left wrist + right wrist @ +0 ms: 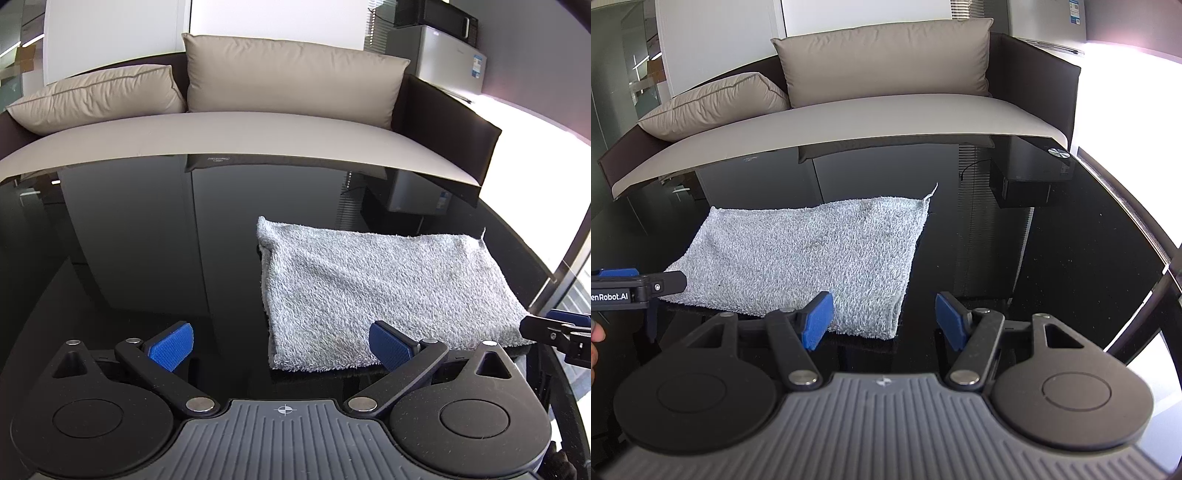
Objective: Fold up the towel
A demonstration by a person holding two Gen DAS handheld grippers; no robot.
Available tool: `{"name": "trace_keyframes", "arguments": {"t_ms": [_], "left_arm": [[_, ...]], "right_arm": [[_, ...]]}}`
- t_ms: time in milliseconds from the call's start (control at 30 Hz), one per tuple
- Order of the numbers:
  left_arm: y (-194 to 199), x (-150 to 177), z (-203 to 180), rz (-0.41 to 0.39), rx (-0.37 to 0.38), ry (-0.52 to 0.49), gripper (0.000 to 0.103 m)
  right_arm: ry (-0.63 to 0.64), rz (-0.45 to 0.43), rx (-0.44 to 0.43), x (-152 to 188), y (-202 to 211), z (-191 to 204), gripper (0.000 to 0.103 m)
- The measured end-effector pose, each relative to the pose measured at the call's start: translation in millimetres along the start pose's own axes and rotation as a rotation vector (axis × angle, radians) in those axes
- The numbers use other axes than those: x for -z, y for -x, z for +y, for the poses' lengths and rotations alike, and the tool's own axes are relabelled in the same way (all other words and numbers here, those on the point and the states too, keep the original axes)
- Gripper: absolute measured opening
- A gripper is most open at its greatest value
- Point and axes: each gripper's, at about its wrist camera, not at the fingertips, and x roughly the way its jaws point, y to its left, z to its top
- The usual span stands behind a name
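Note:
A grey terry towel (pixel 373 284) lies folded into a flat rectangle on the glossy black table (pixel 147 258); it also shows in the right wrist view (pixel 809 254). My left gripper (pixel 280 345) is open and empty, near the towel's near left corner, its right pad in front of the towel's near edge. My right gripper (pixel 884 319) is open and empty at the towel's near right corner. Each gripper shows at the edge of the other's view, the right one (pixel 557 330) and the left one (pixel 639 288).
A sofa (pixel 258 125) with two beige cushions (pixel 291 74) stands just behind the table's far edge. A small fridge (pixel 443 55) with a microwave on top stands at the back right. A round metal disc (pixel 1057 152) sits at the table's far right corner.

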Motion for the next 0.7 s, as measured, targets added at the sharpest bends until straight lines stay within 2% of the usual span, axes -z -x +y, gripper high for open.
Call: {"name": "trace_keyframes", "arguments": {"t_ms": [200, 433, 533, 600, 700], "left_arm": [[5, 5, -5, -0.011, 0.009, -0.025, 0.098], [3, 5, -8, -0.003, 0.027, -0.025, 0.092], [3, 4, -9, -0.002, 0.034, -0.027, 0.091], [3, 4, -10, -0.002, 0.038, -0.027, 0.089], [4, 4, -12, 0.0, 0.05, -0.028, 0.085]], "right_arm": [[-0.063, 0.005, -0.01, 5, 1, -5, 0.058], [-0.068, 0.011, -0.017, 5, -1, -3, 0.057], [-0.072, 0.012, -0.013, 5, -1, -2, 0.051], [-0.074, 0.013, -0.008, 6, -1, -2, 0.042], [-0.087, 0.021, -0.006, 6, 0, -4, 0.038]]}}
